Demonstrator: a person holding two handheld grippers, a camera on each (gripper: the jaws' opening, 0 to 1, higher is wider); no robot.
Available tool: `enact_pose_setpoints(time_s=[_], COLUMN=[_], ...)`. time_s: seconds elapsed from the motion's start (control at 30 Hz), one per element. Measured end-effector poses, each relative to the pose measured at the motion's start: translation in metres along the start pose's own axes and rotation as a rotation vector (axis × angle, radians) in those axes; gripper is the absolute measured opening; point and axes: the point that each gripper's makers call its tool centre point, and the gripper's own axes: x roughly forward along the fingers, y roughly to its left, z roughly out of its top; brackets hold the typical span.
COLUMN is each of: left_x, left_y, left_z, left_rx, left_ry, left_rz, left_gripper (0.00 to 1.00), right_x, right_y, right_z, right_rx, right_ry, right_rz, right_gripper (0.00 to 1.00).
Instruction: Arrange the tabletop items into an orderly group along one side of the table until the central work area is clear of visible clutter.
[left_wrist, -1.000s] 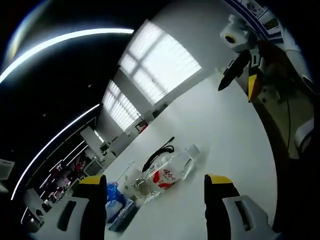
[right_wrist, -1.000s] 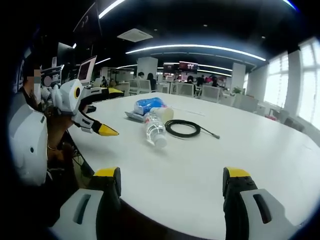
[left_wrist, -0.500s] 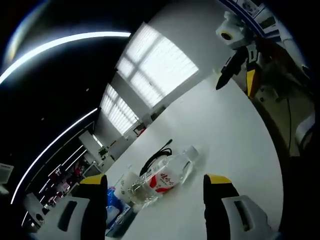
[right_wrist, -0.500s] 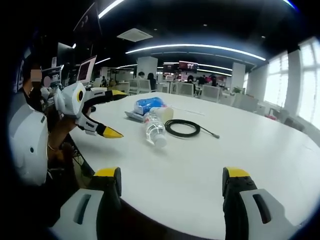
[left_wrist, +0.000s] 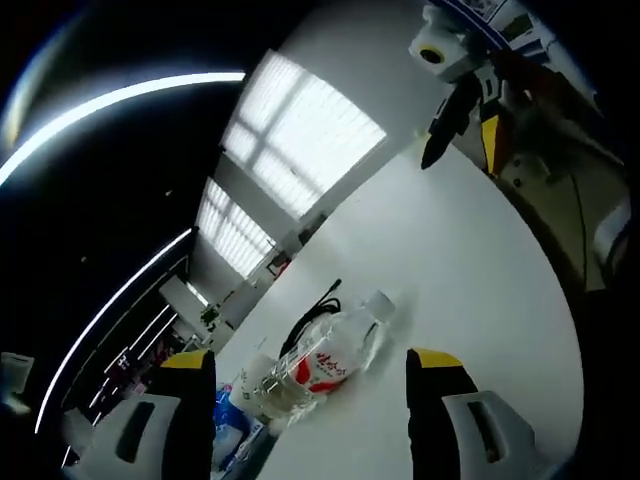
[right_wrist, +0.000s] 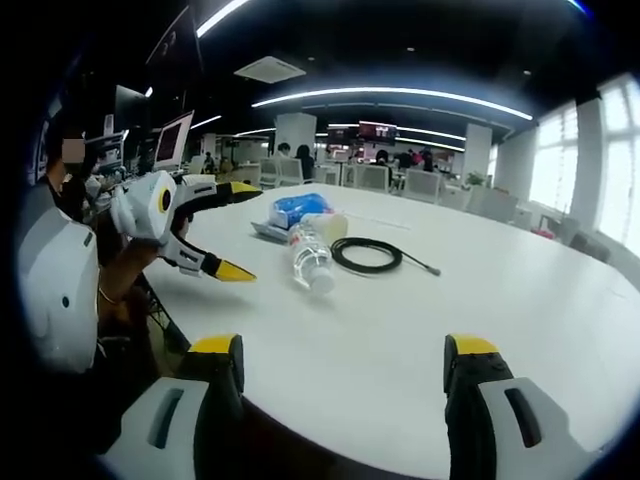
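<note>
A clear water bottle (right_wrist: 310, 258) with a red label lies on its side on the white table (right_wrist: 420, 330). Behind it sit a blue packet (right_wrist: 298, 210) and a white cup (right_wrist: 328, 226), with a coiled black cable (right_wrist: 366, 255) to its right. My left gripper (right_wrist: 240, 230) hovers open over the table's left edge, short of the bottle. In the left gripper view, the bottle (left_wrist: 335, 350) lies ahead between the open jaws of the left gripper (left_wrist: 311, 360), the cable (left_wrist: 315, 315) beyond it. My right gripper (right_wrist: 342, 346) is open over the near edge and holds nothing; it also appears as the right gripper (left_wrist: 458, 110).
The table's right and near parts are bare white surface. A person's arm and sleeve (right_wrist: 60, 290) are at the left edge. Office chairs and desks (right_wrist: 390, 180) stand behind the table, with bright windows (right_wrist: 600, 160) to the right.
My left gripper has moved a little to the right, toward the bottle, and its view has tilted. The right gripper and the items on the table have stayed put.
</note>
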Motion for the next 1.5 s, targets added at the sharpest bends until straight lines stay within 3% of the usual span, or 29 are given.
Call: enact_pose_setpoints(time_s=[0.13, 0.53, 0.77, 1.07, 1.5], left_x=[0.003, 0.005, 0.010, 0.016, 0.024], left_y=[-0.002, 0.000, -0.004, -0.008, -0.012], left_z=[-0.003, 0.002, 0.010, 0.005, 0.014], left_rx=[0.045, 0.066, 0.214, 0.254, 0.337], left_ry=[0.034, 0.023, 0.023, 0.046, -0.022], left_rz=[0.003, 0.009, 0.014, 0.008, 0.006], left_gripper=[0.77, 0.77, 0.77, 0.77, 0.71], right_x=[0.000, -0.002, -0.002, -0.003, -0.004], right_y=[0.000, 0.000, 0.000, 0.000, -0.002], right_z=[0.000, -0.003, -0.005, -0.006, -0.007], right_rx=[0.006, 0.004, 0.009, 0.010, 0.017], right_ry=[-0.004, 0.001, 0.002, 0.002, 0.001], right_rz=[0.005, 0.005, 0.008, 0.008, 0.006], right_gripper=[0.79, 0.78, 0.78, 0.78, 0.78])
